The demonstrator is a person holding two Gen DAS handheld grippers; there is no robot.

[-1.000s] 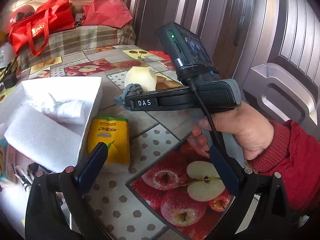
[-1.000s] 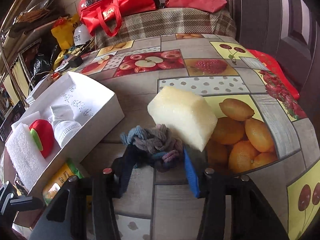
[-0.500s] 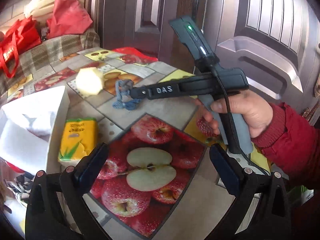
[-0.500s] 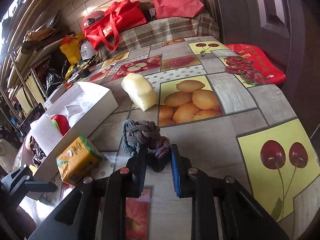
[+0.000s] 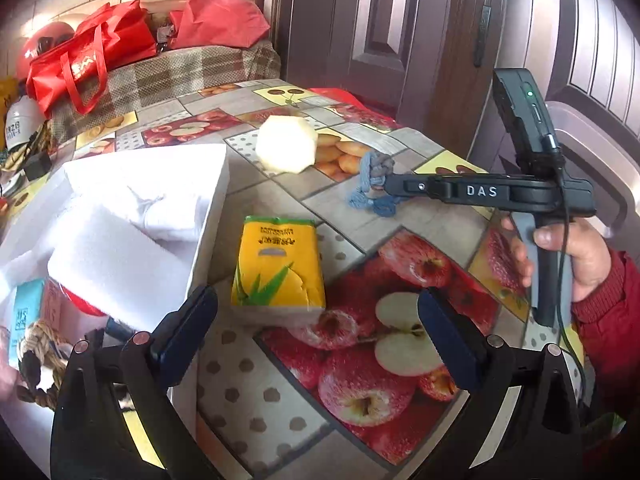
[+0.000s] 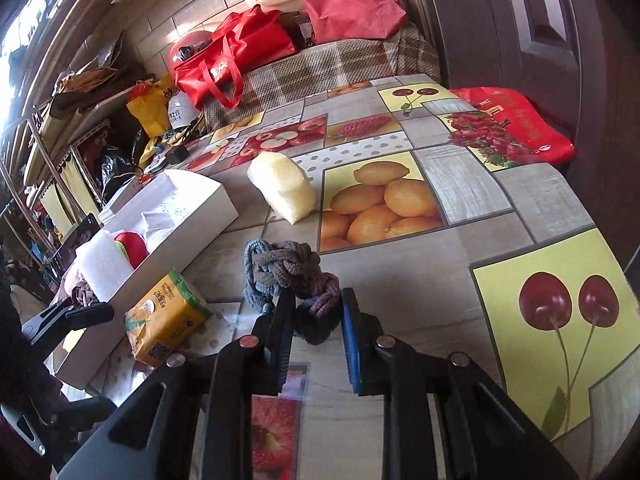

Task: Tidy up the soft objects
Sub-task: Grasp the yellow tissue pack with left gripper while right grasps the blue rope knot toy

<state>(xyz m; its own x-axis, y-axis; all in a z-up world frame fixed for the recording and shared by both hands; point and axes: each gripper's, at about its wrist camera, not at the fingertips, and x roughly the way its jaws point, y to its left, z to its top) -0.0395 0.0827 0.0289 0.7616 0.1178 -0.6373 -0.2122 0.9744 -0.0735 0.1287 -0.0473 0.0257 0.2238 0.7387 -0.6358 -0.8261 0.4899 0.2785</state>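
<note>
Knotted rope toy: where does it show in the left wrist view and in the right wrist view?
Left wrist view: the knotted rope toy is right of centre, pinched at the tip of the right gripper, just above the table.
Right wrist view: the toy is at centre, clamped between the right gripper's fingers.
Shared landmark: the yellow sponge block lies just beyond the toy in both.

Daylight is entering from the upper left of the right wrist view, washing out the white box (image 5: 208, 184) and foam block (image 5: 286, 144). Fisheye distortion is bending the door panels; dark vignetting is ringing both frames.
</note>
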